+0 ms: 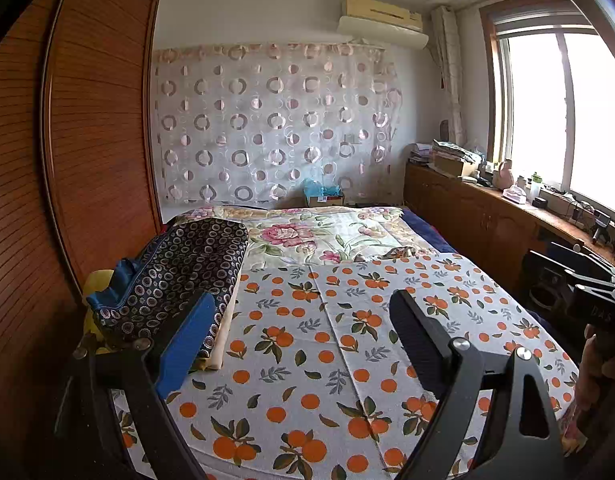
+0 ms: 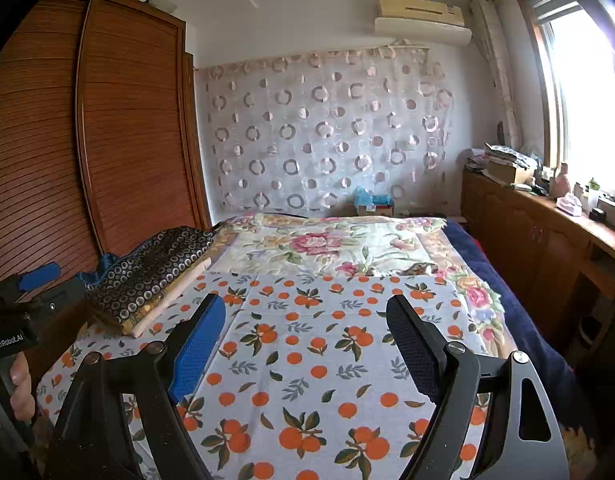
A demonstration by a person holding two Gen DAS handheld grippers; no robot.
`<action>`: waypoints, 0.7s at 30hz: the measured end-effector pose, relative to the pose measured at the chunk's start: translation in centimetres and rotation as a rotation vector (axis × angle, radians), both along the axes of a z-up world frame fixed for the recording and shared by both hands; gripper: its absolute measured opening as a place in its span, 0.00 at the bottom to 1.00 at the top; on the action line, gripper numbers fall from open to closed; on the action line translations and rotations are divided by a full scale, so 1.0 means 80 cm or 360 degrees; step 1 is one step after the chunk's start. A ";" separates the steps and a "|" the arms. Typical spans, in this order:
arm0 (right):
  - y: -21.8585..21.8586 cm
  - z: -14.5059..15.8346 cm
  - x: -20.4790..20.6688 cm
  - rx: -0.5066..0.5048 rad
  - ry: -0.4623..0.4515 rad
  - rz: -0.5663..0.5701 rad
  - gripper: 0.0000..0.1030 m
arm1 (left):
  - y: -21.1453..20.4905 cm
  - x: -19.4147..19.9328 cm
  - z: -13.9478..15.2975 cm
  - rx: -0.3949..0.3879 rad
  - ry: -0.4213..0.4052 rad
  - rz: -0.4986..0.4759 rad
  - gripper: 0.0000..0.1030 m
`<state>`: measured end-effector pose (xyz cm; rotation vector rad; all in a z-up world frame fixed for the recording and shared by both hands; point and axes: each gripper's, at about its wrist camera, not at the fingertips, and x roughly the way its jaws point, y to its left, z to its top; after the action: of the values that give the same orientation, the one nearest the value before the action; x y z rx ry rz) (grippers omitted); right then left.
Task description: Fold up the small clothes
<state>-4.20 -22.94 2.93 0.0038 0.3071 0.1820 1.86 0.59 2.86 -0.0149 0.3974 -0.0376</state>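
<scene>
A stack of folded clothes lies at the bed's left edge, topped by a dark garment with a ring print (image 1: 179,276) (image 2: 155,276) over cream and yellow pieces. A small patterned cloth (image 1: 399,253) (image 2: 419,269) lies crumpled on the floral quilt, far of the orange-print sheet (image 1: 327,352) (image 2: 307,360). My left gripper (image 1: 303,320) is open and empty above the sheet, just right of the stack. My right gripper (image 2: 305,320) is open and empty above the sheet's middle. Each gripper shows in the other's view, the left one (image 2: 35,300) and the right one (image 1: 587,292).
A wooden wardrobe (image 1: 87,120) runs along the bed's left side. A wooden cabinet (image 1: 487,220) with clutter stands under the window at the right. A floral quilt (image 1: 327,232) covers the far half of the bed. A box (image 1: 323,196) sits by the far curtain.
</scene>
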 end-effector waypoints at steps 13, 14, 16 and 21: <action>0.000 0.001 0.002 0.0001 0.0003 0.0000 0.82 | 0.000 0.000 -0.001 0.0000 -0.0001 0.0001 0.87; 0.000 0.001 0.002 0.0000 0.0002 0.0000 0.82 | 0.000 -0.001 0.000 0.0001 -0.0002 0.0001 0.87; -0.001 0.001 0.002 0.0000 0.0000 -0.0001 0.82 | 0.000 0.000 -0.001 -0.0001 -0.0002 0.0002 0.87; 0.000 0.000 0.002 0.0001 0.0000 -0.0002 0.82 | 0.000 0.000 -0.001 -0.0001 -0.0002 0.0001 0.87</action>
<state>-4.02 -22.95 2.93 0.0046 0.3070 0.1809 1.84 0.58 2.76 -0.0153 0.3959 -0.0370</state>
